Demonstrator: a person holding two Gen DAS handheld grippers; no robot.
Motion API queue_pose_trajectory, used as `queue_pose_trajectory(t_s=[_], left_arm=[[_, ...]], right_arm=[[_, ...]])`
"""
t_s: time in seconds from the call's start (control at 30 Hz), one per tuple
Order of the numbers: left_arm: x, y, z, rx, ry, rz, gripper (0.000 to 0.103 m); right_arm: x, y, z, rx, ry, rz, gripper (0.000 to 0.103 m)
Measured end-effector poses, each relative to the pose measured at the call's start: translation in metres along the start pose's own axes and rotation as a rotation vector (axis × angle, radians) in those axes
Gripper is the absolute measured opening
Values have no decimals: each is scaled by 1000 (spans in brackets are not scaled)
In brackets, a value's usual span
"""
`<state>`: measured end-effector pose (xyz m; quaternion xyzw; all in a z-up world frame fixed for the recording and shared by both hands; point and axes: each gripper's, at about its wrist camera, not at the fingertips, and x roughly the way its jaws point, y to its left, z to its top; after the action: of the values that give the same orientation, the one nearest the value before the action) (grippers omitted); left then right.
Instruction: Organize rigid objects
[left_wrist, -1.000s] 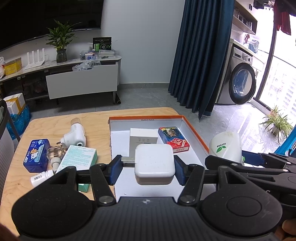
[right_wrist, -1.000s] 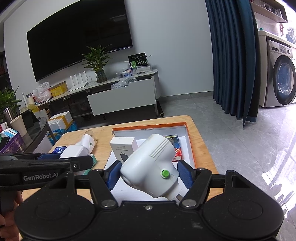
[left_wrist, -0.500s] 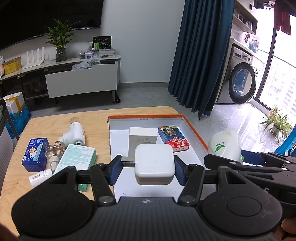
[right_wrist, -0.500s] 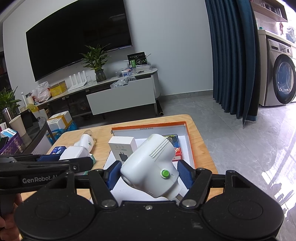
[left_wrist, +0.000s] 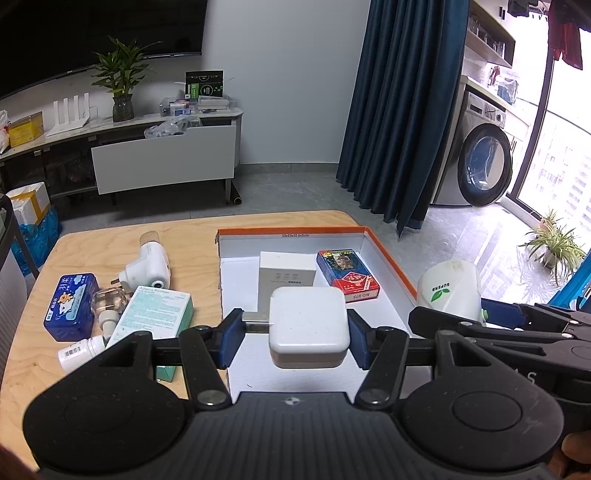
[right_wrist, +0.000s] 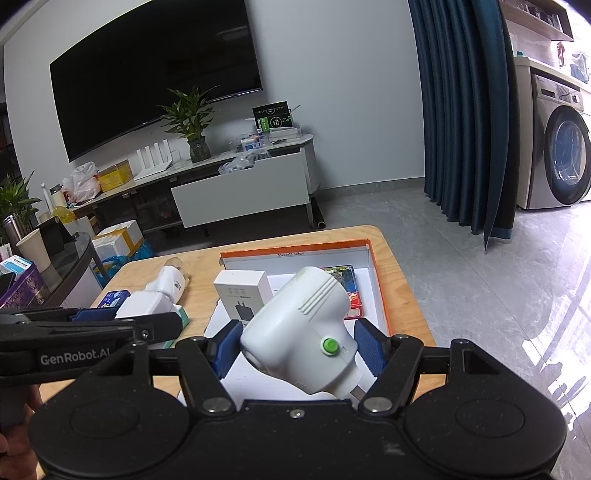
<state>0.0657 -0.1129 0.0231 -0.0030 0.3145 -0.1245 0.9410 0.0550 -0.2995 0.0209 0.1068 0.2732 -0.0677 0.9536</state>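
White, square and rounded at the corners, the plastic charger block (left_wrist: 308, 334) sits clamped flat in the left tool (left_wrist: 293, 338), hanging above the near floor of the shallow white cardboard tray with orange rim (left_wrist: 388, 254). The right tool (right_wrist: 295, 349) grips a white plug-in device with a green button (right_wrist: 301, 332), tilted, over the tray's right side. Both loads probably go straight down; the wooden surface (left_wrist: 99, 243) holds what remains.

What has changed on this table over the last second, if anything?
Very little. Both cameras drifted slightly back, so the orange-rimmed white tray and the loose items on the wooden table sit a touch lower in view. Nothing was picked up or released: the left gripper stays shut on the white square charger, the right gripper on the white plug-in device with a green button.
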Motion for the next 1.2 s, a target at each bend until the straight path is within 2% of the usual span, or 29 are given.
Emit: queue_pose_trajectory(t_s=[0.53,1.2], left_arm=[[11,2,-2,5,17,-6,59],[50,0,-2,1,84,-29,59]], right_arm=[[15,-2,1,-10,22,-13,80],[68,-16,12,-32,105,-37,80]])
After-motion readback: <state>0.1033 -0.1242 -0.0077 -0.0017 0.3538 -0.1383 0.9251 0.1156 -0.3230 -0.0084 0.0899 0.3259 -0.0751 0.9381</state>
